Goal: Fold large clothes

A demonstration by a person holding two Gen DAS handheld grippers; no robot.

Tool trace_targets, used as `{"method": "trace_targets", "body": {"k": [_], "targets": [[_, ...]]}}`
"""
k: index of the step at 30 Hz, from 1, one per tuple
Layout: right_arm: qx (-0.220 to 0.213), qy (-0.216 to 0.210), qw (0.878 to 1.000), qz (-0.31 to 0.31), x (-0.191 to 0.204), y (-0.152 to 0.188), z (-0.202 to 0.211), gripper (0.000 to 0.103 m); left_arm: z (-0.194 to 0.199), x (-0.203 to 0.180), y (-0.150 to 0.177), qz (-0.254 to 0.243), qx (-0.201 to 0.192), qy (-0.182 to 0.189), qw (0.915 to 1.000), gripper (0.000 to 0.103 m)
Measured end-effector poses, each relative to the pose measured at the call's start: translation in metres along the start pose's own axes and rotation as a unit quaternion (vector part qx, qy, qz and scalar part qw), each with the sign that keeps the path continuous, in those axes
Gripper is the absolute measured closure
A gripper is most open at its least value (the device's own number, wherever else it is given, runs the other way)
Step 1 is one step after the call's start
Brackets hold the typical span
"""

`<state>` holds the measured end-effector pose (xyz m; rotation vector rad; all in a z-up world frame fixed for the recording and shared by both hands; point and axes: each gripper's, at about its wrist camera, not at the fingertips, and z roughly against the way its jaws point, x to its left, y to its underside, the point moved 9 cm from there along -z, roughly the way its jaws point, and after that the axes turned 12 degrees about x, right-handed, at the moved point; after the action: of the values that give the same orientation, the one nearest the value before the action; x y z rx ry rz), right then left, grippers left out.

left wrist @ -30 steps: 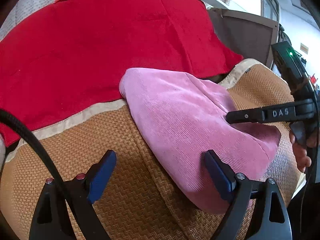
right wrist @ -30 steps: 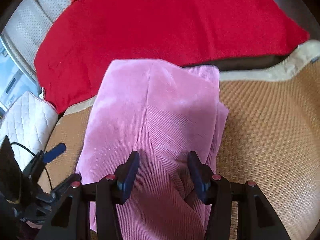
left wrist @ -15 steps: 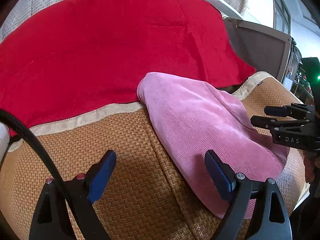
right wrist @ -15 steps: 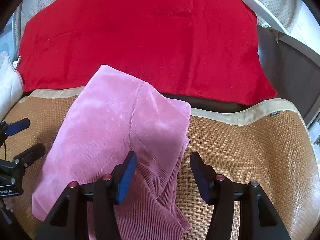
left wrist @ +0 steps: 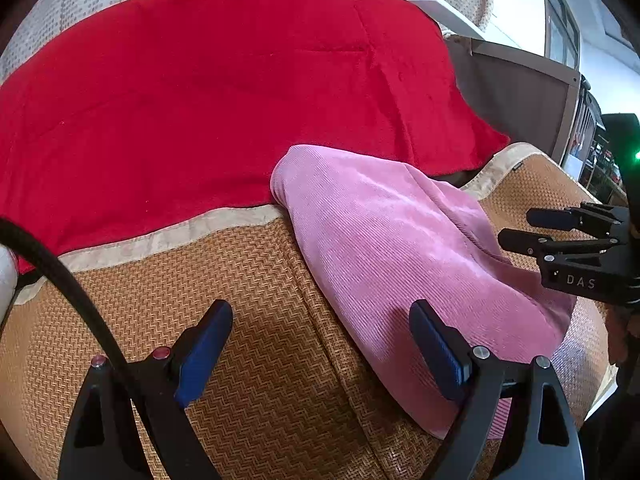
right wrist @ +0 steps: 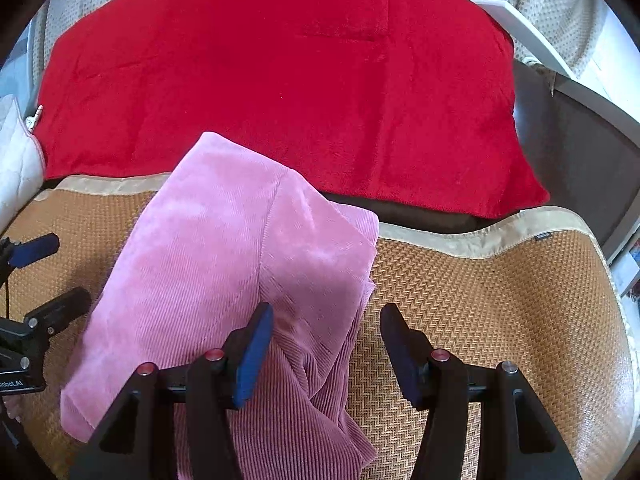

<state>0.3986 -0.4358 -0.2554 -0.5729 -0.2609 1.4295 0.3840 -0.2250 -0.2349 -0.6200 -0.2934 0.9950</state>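
A pink corduroy garment (left wrist: 400, 248) lies folded into a thick stack on a woven tan mat (left wrist: 248, 320); it also shows in the right wrist view (right wrist: 224, 264). My left gripper (left wrist: 320, 348) is open and empty, above the mat at the garment's left edge. My right gripper (right wrist: 326, 344) is open and empty, above the garment's near right edge. Each gripper shows in the other's view: the right one (left wrist: 532, 228) beyond the garment, the left one (right wrist: 44, 276) at its left side.
A red blanket (right wrist: 288, 92) covers the sofa back behind the mat (right wrist: 500, 300). A white quilted cushion (right wrist: 16, 168) sits at the left. A dark cabinet (left wrist: 516, 100) and a white shelf stand at the right.
Both grippers have drawn back from the garment. The right gripper, which was low over the pink cloth, has lifted away, opened wider and shifted right. The garment stays folded on the mat.
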Motion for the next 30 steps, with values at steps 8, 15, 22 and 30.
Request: {"method": "trace_targets", "body": {"k": [8,15,22,30], "targets": [[0.001,0.003,1.0,-0.004,-0.003,0.002,0.0,0.043,0.003,0.0,-0.002,0.011,-0.001,0.018,0.9998,0.013],[-0.002,0.008,1.0,-0.002,-0.002,0.001,0.001,0.043,0.003,-0.003,-0.002,0.007,0.001,0.023,0.9997,0.013],[0.01,-0.082,0.996,-0.038,-0.003,-0.001,-0.002,0.045,-0.005,-0.004,-0.01,0.017,0.01,0.044,0.9988,0.013],[0.041,-0.192,0.973,-0.118,-0.015,-0.033,-0.036,0.049,-0.029,-0.015,-0.042,-0.04,0.043,0.015,0.9981,0.013]]}}
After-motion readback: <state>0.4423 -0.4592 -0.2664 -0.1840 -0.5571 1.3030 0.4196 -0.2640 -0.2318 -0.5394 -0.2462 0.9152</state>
